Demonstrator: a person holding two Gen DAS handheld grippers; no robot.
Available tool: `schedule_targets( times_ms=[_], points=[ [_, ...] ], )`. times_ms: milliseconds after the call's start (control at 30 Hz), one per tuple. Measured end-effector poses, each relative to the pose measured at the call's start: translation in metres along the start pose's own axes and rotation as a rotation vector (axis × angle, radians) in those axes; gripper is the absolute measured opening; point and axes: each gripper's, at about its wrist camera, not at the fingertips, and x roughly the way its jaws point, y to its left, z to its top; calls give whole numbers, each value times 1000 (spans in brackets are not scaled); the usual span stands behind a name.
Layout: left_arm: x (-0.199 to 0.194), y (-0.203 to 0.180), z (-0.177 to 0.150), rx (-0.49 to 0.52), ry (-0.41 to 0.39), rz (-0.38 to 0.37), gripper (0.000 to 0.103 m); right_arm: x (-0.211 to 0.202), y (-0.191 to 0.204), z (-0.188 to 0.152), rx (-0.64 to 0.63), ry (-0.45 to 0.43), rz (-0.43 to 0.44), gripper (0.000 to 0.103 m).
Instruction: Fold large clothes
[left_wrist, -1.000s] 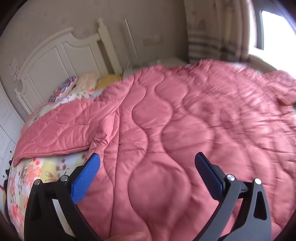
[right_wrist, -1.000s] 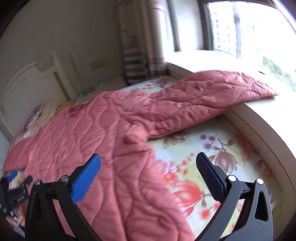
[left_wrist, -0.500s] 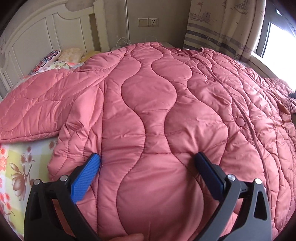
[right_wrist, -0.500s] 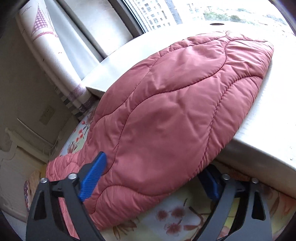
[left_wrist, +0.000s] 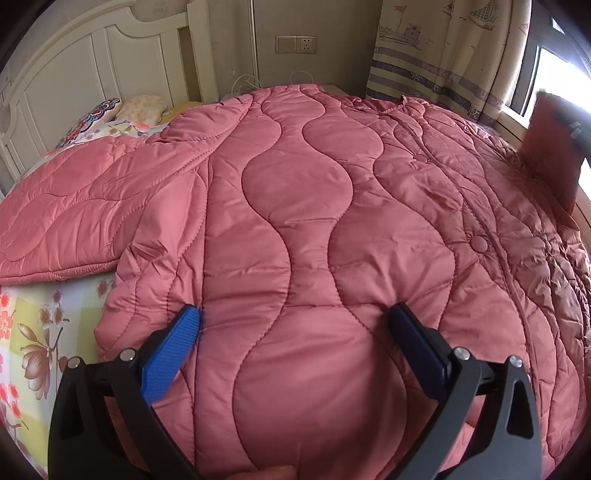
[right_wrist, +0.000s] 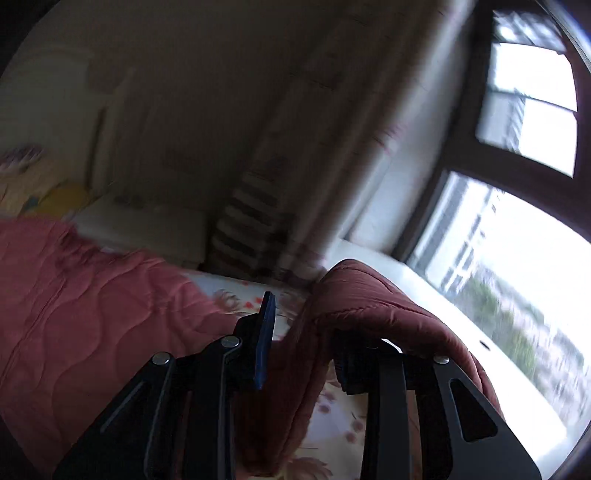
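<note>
Left wrist view: the pink quilted coat (left_wrist: 314, 221) lies spread over the floral bedsheet (left_wrist: 33, 332), and the left gripper (left_wrist: 295, 321) rests on its hem, jaws wide apart, both pads pressing into the padding.

Right wrist view, blurred: the right gripper (right_wrist: 301, 332) has just been closing, and the coat's sleeve (right_wrist: 369, 295) is pinched between its fingers, draped over the right one.

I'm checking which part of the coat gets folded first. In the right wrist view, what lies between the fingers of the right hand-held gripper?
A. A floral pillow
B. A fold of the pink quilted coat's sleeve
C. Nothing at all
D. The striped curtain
B: the right hand-held gripper has just been closing, and a fold of the pink quilted coat's sleeve drapes between its fingers, above the floral bedsheet.
</note>
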Motion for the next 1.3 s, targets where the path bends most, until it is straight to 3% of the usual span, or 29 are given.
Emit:
schedule_targets(
  times_ms=[67,100,167,233,267,300,367,467,567,700,800,900,967,1000,1100,1233,1300],
  points=[
    [0,0,0,0,0,0,101,-9,69,-5,-245,13,84,54],
    [0,0,0,0,0,0,101,-11,93,-11,-315,31,123,57],
    [0,0,0,-1,-1,-1,101,-10,119,-27,-361,71,184,57],
    [-1,0,0,-1,-1,-1,101,-10,114,-32,-315,81,181,57],
    [-1,0,-1,0,-1,-1,101,-10,114,-32,-315,81,181,66],
    [-1,0,0,0,0,0,101,-8,104,-32,-273,99,194,78],
    [-1,0,0,1,-1,0,101,-8,78,-29,-166,120,227,87],
    [-1,0,0,0,-1,0,101,-12,36,-35,29,155,332,87],
    [-1,0,-1,0,-1,0,101,6,-24,-48,364,201,465,84],
    [-1,0,-1,2,-1,2,101,39,-56,-60,593,276,447,81],
    [-2,-2,-1,8,1,11,101,43,-48,-61,584,295,419,81],
    [-2,-3,0,11,9,11,101,44,-28,-71,497,333,348,84],
    [-5,-4,7,18,61,24,101,45,-19,-78,450,373,319,85],
    [-9,-3,20,-16,80,11,100,47,-20,-78,460,378,329,86],
    [-27,13,62,-146,-28,-113,101,45,-23,-83,490,372,344,87],
    [5,17,116,-203,-76,-113,100,48,-24,-85,506,365,326,87],
    [35,19,128,-239,-44,-103,89,46,-29,-87,530,340,289,86]
  ],
)
